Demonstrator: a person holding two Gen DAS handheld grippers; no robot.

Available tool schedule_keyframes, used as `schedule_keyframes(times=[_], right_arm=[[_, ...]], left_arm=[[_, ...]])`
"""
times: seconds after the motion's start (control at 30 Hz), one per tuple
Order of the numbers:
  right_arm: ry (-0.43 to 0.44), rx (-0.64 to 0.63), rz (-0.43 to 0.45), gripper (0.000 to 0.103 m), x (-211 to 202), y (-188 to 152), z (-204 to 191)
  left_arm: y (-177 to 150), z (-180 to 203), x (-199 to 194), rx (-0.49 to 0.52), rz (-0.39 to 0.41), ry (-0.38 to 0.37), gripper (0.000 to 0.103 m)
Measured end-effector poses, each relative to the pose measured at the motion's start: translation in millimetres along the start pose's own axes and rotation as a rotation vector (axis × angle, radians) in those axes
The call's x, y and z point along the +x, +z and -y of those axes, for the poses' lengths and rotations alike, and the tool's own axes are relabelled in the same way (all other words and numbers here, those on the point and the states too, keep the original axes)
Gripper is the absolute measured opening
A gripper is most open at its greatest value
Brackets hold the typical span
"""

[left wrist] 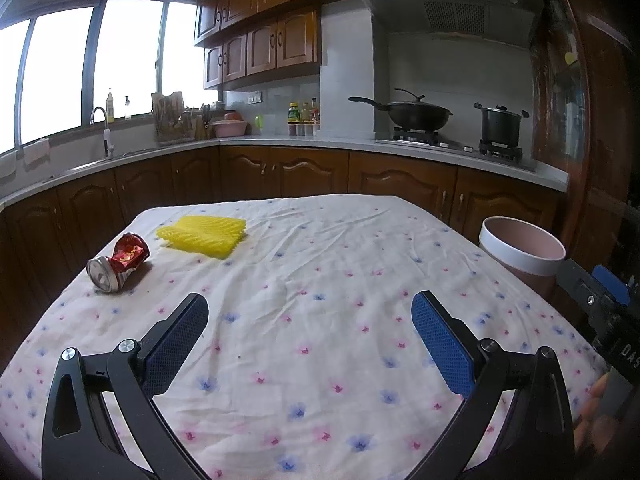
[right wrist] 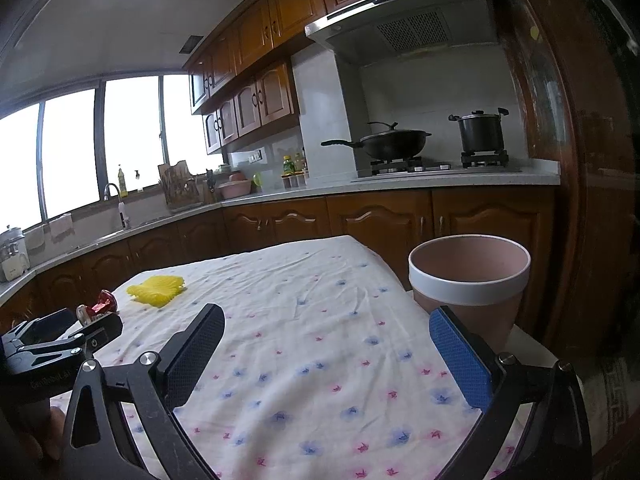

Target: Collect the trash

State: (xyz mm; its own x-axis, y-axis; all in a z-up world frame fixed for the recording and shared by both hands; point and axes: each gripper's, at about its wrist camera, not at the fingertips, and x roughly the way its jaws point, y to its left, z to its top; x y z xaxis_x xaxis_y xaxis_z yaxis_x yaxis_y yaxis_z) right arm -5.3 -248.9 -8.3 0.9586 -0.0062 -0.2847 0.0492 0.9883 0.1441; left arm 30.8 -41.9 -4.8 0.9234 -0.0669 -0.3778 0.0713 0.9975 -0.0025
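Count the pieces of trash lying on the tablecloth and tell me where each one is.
2. A crushed red can lies near the table's left edge. A yellow foam net lies apart from it, farther back toward the far left corner. Nothing else shows on the cloth; the bin's inside is only partly visible.

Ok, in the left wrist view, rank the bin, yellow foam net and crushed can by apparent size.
1. Yellow foam net and pink bin: look alike in extent; the bin is partly cut off by the right gripper, so unranked.
2. Crushed can, smallest.
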Motion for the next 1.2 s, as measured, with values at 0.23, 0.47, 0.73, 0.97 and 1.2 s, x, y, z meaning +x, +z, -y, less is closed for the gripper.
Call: schedule_keyframes(times=[0.23,0.47,0.73,0.97,1.2], right_arm=[[0.000,0.001,-0.001,0.103,-0.1,-0.2,-0.3],[-0.002,0.000,-0.003,0.103,0.2,0.2,-0.8],[-0.002,0.000,-0.005,0.103,0.2,0.7,-1.8],[-0.003,0.001,-0.006,0.103,-0.3,1.6,-3.5],[-0.002,0.002,-0.008,0.103,-0.1,1.8,-3.1]], left_arm=[[-0.9,0.0,0.8,0.003,0.002,-0.005,0.103],[-0.7,-0.6,2.2,0.003,-0.004,-0.009,0.103],[0.3,-0.9,5.2,0.012,-0.008,-0.018,0.103],[0.2,-0.3,5.4,0.012,-0.010,-0.019,0.103],[0.5,-0.3,5.7,0.013,-0.013,-0.022,0.103]])
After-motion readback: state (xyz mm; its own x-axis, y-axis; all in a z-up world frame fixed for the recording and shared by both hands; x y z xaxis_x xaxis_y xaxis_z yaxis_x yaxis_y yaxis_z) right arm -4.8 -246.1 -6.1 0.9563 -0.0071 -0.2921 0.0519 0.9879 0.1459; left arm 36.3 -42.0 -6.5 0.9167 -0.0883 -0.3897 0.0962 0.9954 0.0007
